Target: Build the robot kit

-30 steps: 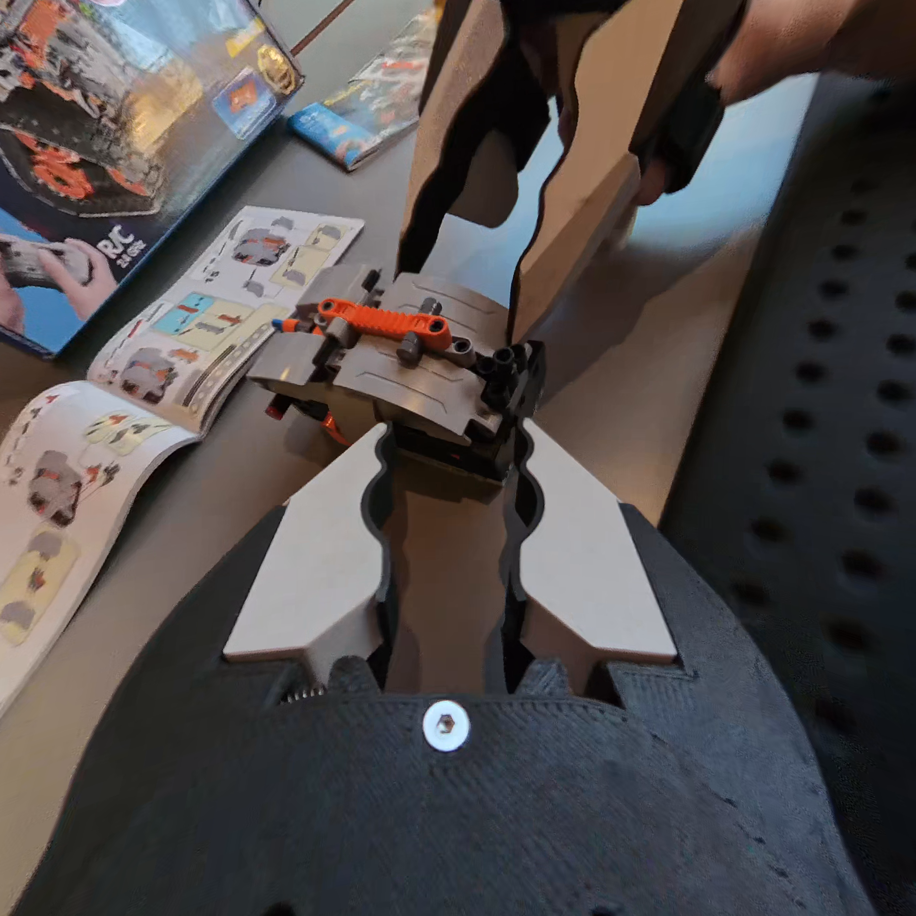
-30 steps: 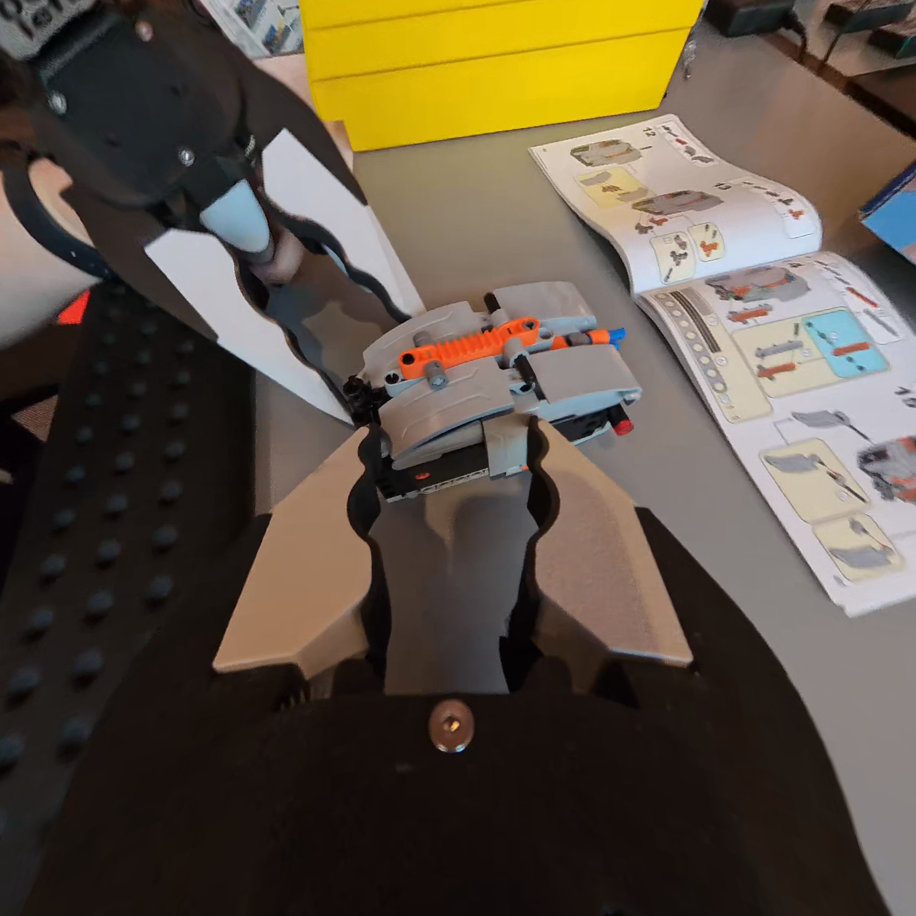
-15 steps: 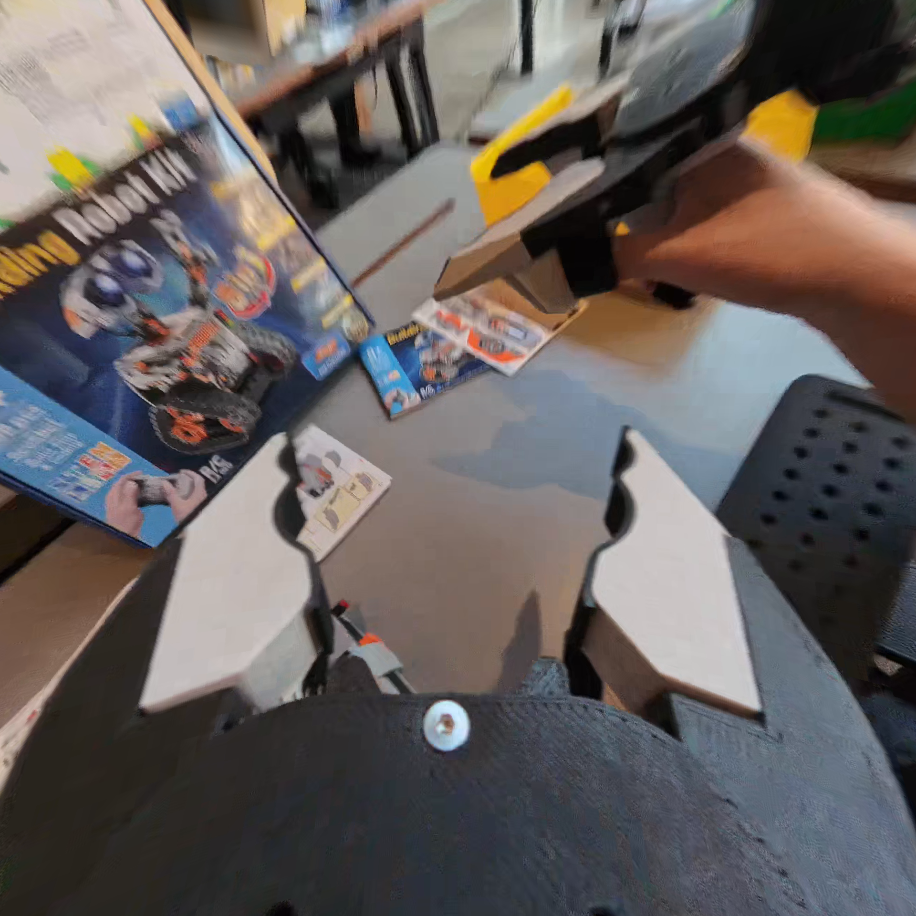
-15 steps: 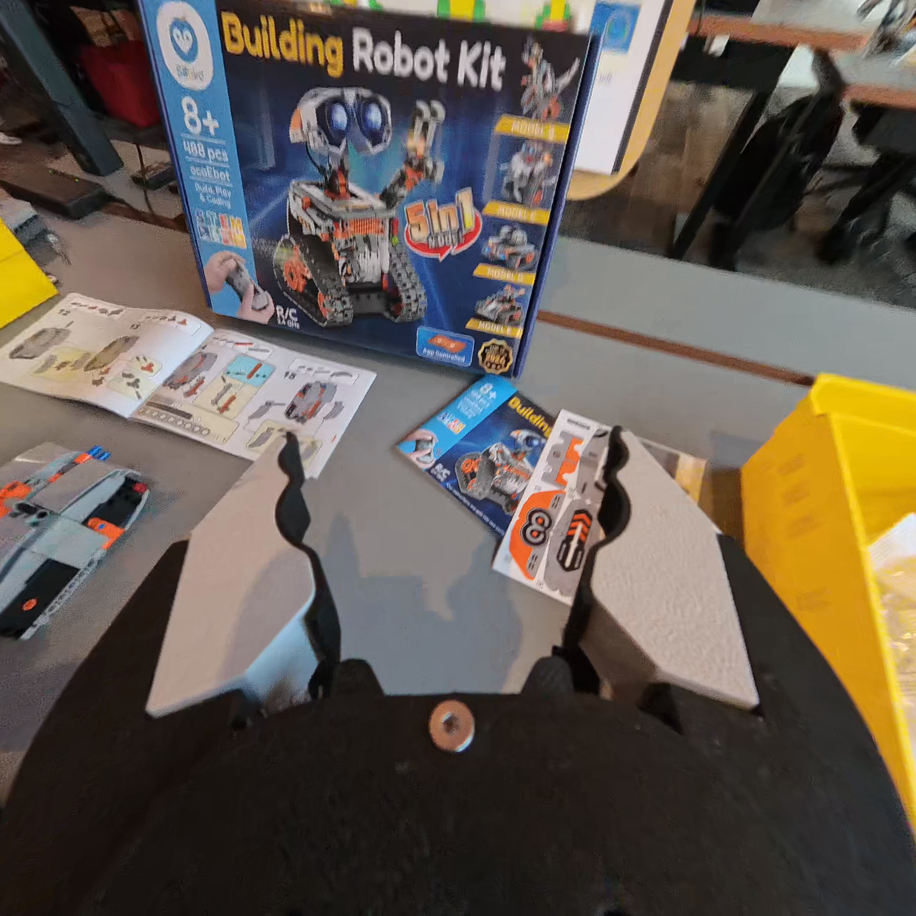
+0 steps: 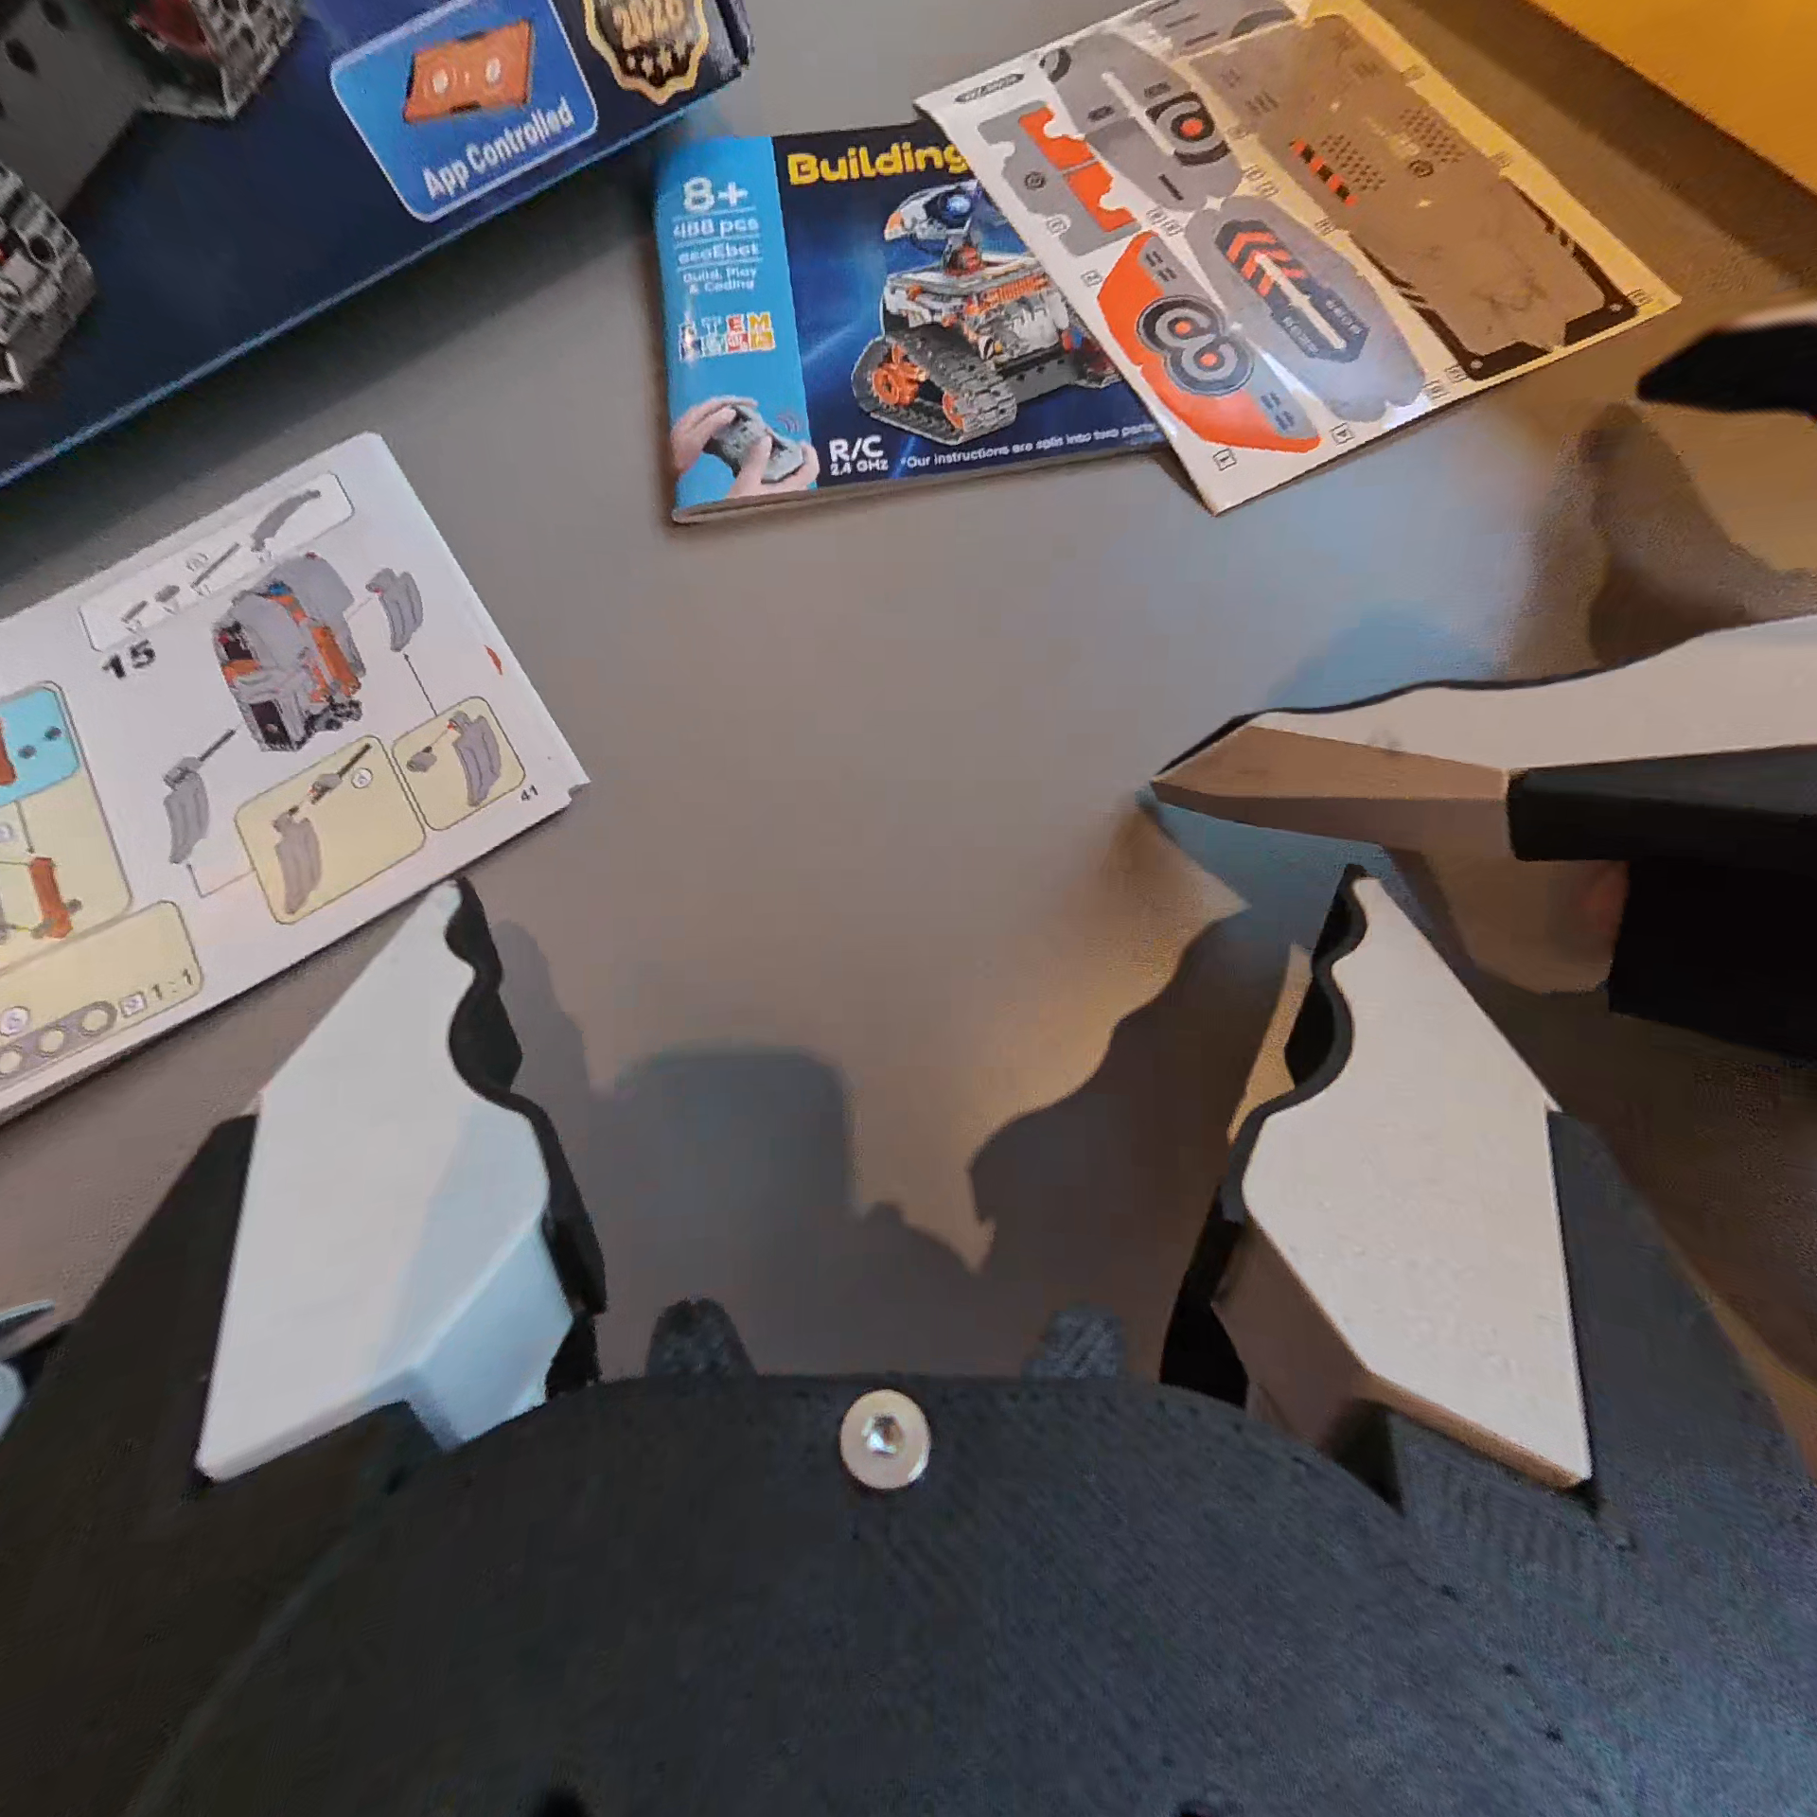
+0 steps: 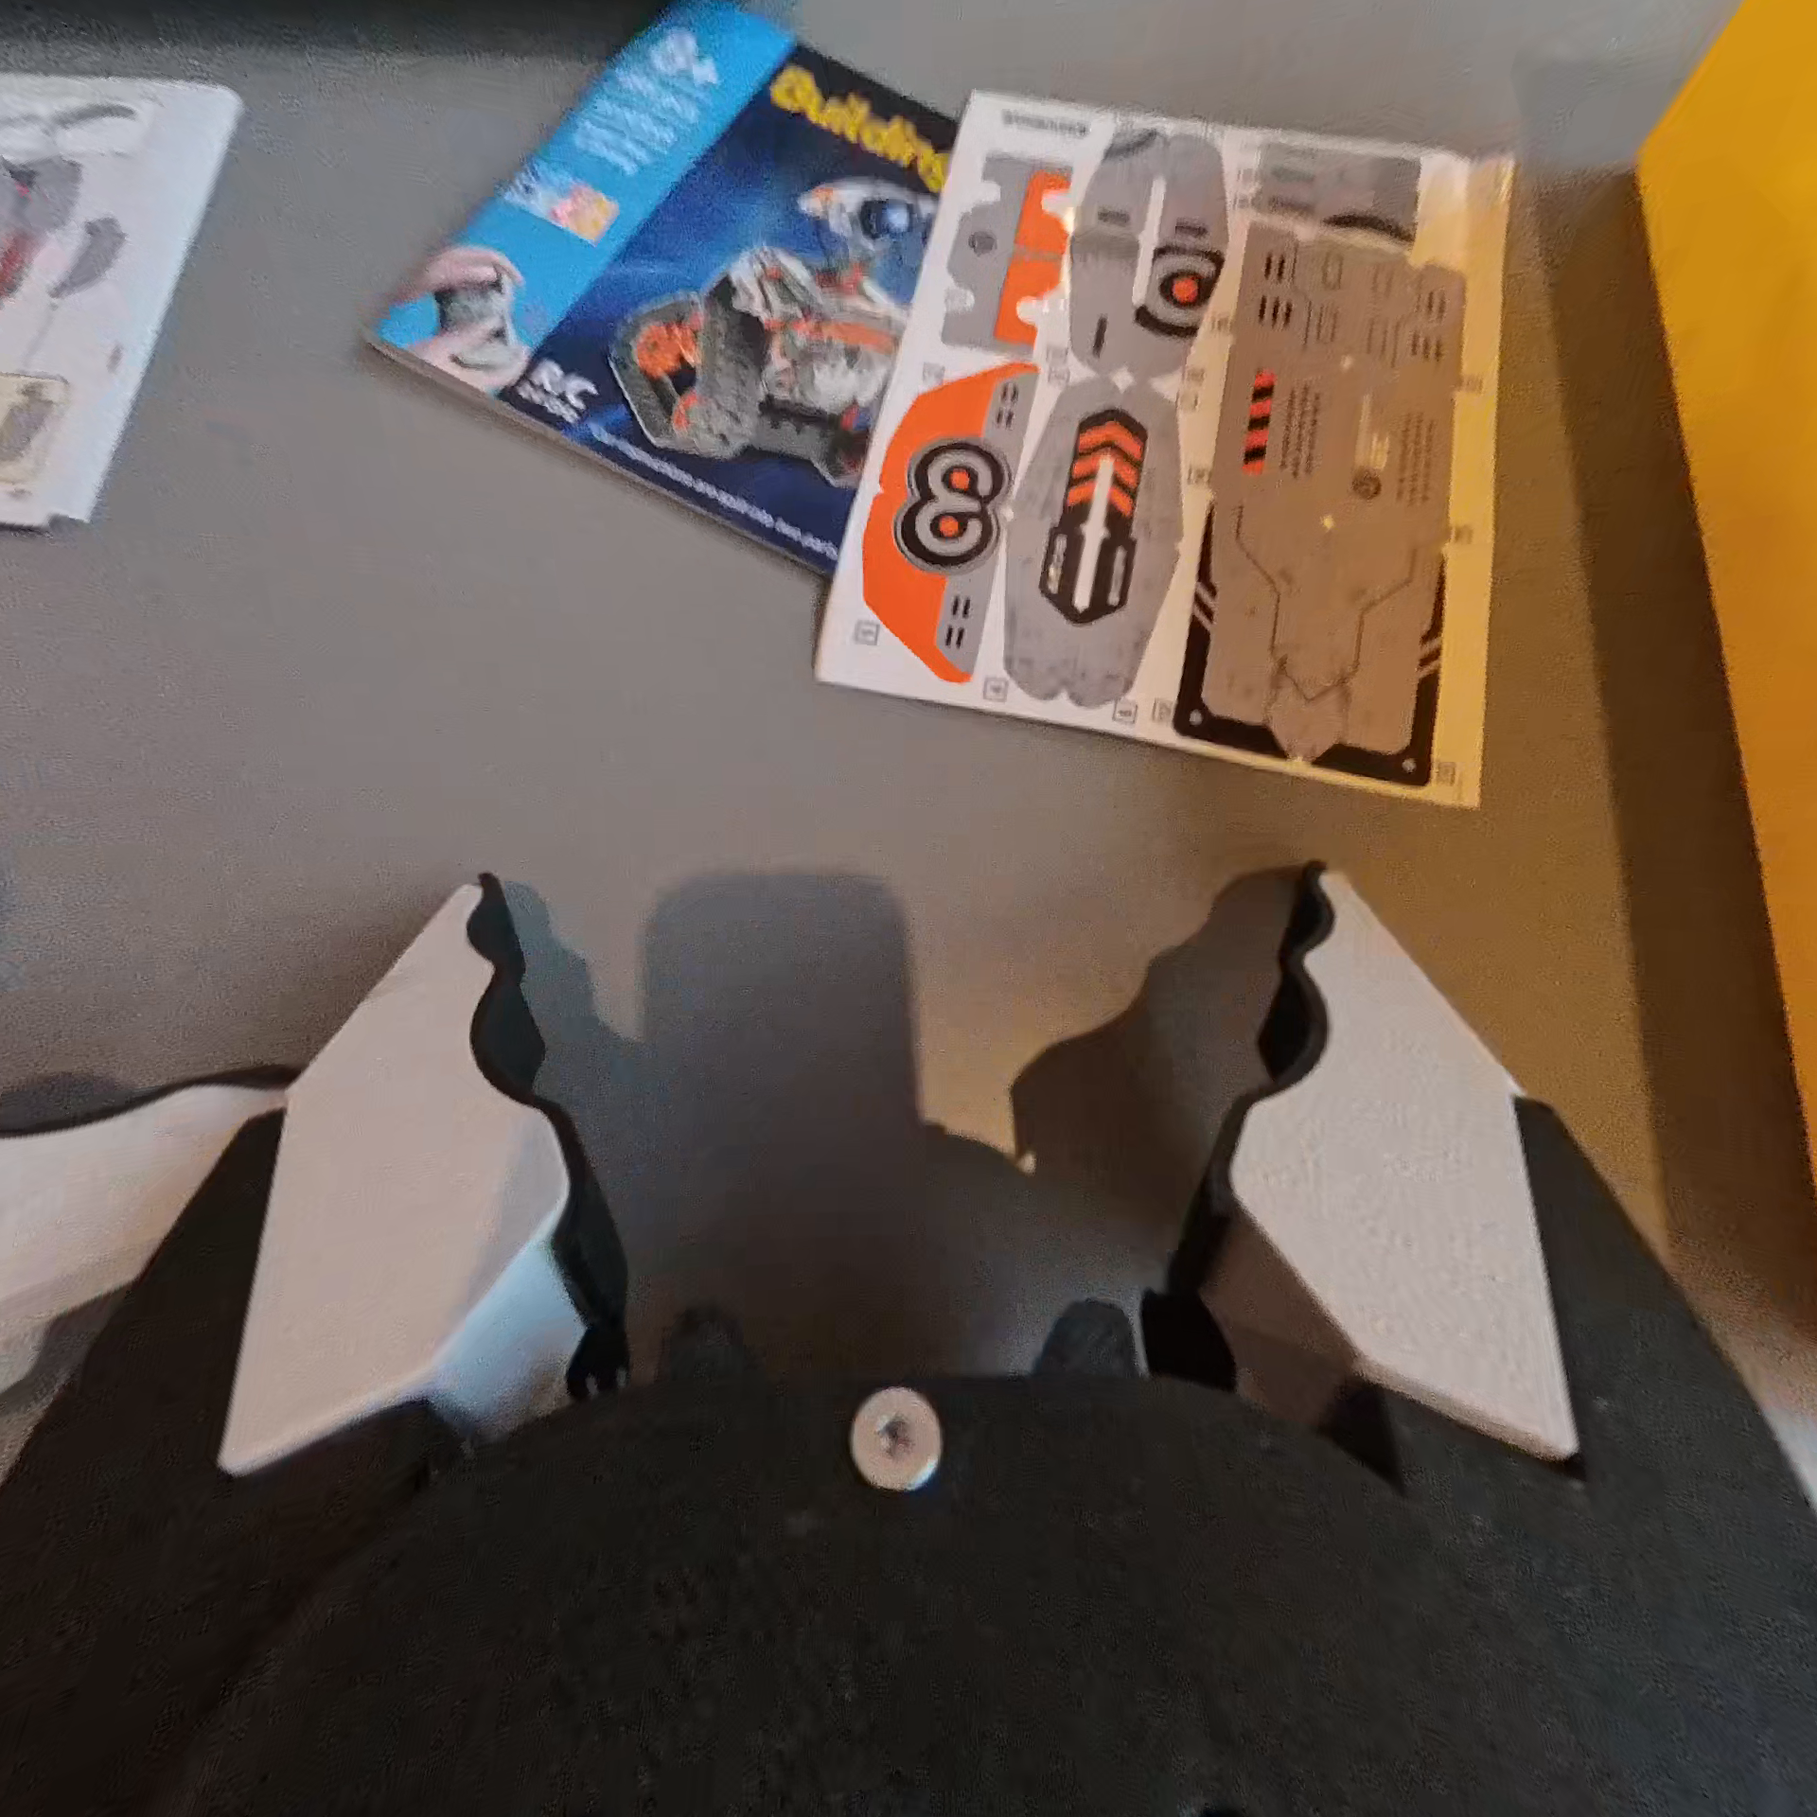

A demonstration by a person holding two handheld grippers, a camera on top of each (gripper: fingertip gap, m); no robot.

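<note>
My left gripper (image 5: pixel 909 885) is open and empty, hovering over bare grey table (image 5: pixel 885 688). My right gripper (image 6: pixel 897 875) is also open and empty, over the same table (image 6: pixel 492 737). The right gripper's fingers (image 5: pixel 1377 777) reach in from the right edge of the left wrist view, close beside my left gripper's right finger. A white finger (image 6: pixel 98 1180) of the left gripper shows at the left edge of the right wrist view. A sticker sheet (image 6: pixel 1180 442) with grey and orange shapes lies ahead of the right gripper and also shows in the left wrist view (image 5: pixel 1278 246).
A closed blue booklet (image 5: pixel 865 324) lies partly under the sticker sheet, also in the right wrist view (image 6: pixel 688 324). An open instruction booklet (image 5: pixel 246 767) lies to the left. A blue kit box (image 5: pixel 295 147) stands at the back left. A yellow bin (image 6: pixel 1750 492) is on the right.
Both grippers let go of the grey and orange brick model, opened wide and swung away from it. They now point down at the table near the booklet and sticker sheet.
</note>
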